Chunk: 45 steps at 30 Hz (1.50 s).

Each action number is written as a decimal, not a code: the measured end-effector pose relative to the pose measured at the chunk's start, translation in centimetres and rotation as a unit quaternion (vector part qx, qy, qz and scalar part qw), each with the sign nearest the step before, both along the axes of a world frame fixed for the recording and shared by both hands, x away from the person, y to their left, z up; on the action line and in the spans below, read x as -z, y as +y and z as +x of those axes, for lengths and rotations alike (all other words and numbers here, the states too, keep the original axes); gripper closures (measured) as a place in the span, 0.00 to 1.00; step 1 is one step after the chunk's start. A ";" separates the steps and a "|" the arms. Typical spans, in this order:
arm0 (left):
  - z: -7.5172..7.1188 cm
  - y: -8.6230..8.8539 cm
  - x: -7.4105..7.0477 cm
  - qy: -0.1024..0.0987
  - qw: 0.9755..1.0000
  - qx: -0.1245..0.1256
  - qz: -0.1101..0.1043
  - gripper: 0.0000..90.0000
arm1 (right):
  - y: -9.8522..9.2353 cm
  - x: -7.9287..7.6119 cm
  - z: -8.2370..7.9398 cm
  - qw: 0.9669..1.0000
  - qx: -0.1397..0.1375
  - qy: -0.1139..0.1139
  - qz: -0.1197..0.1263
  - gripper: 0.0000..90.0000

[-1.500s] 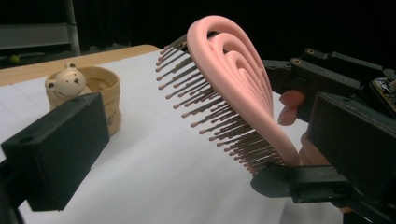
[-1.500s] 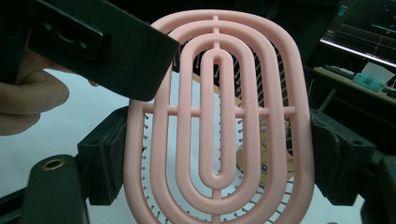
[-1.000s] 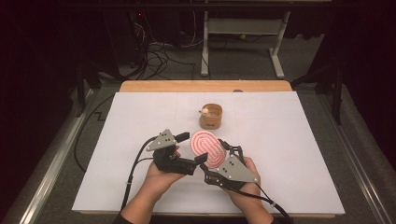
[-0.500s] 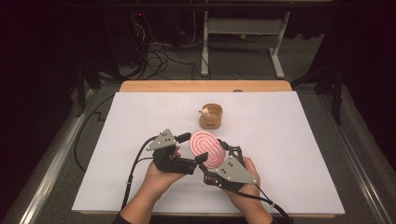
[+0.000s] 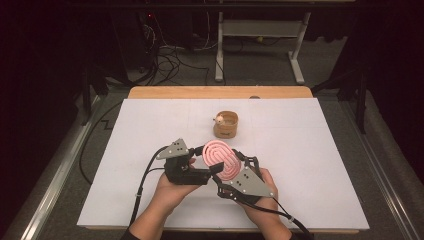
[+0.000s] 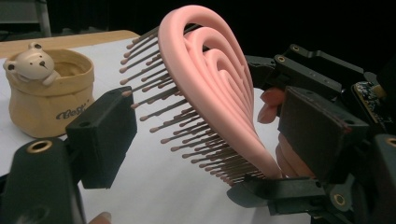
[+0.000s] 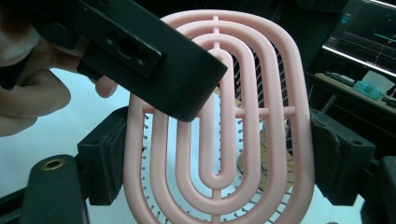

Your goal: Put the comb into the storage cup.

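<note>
Left gripper point(image 5: 212, 170) jaws closing round one brush point(image 5: 222, 160); right gripper point(image 5: 235, 172) clamps it.

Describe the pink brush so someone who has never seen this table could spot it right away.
On the white table, look at the near middle, where two hands meet. The pink brush stands on edge between the right gripper fingers. Its oval concentric loops and bristles set it apart from the tan bear pot behind.
</note>
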<state>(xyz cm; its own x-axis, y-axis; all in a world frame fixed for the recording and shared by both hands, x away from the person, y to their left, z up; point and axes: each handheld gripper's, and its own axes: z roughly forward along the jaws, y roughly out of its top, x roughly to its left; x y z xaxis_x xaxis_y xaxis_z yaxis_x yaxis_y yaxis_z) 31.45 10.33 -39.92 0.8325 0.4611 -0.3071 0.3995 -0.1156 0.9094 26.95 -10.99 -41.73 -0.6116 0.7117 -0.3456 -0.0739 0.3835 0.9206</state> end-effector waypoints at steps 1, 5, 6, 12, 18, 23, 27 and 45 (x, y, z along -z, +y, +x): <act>0.0 0.0 0.0 -0.001 1.000 0.001 -0.001 0.27 | 0.0 0.0 0.0 1.000 0.000 0.000 0.000 0.22; 0.0 0.1 0.0 0.001 1.000 0.013 -0.006 0.36 | 0.0 -0.1 0.0 1.000 -0.001 -0.002 -0.002 0.22; 0.0 0.1 0.0 0.002 1.000 0.015 -0.007 0.38 | 0.0 -0.1 -0.1 1.000 0.000 -0.001 -0.001 0.22; 0.1 0.1 0.1 0.008 1.000 0.018 -0.009 0.47 | 0.2 0.1 0.0 1.000 0.001 -0.004 -0.005 0.22; 0.2 0.2 0.1 0.015 1.000 0.019 -0.016 0.51 | 0.1 0.0 -0.1 1.000 0.000 -0.006 -0.007 0.22; 0.3 0.0 0.2 0.024 1.000 0.017 -0.012 0.53 | 0.2 0.1 -0.1 1.000 0.003 -0.009 -0.014 0.22; 0.5 0.1 0.3 0.029 0.999 0.016 -0.018 0.54 | 0.2 0.3 0.0 1.000 0.005 -0.009 -0.015 0.22; 0.3 0.1 0.2 0.036 0.998 0.022 -0.038 0.61 | 0.3 0.1 -0.2 0.999 0.008 -0.026 -0.027 0.22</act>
<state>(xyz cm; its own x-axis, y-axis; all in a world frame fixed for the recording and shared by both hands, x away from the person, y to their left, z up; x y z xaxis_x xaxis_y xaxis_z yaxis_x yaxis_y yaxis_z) 31.75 10.39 -40.09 0.8258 0.3973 -0.4002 0.4606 -0.0658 0.8852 26.77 -10.68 -41.85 -0.5803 0.7011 -0.4143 -0.1147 0.4333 0.8939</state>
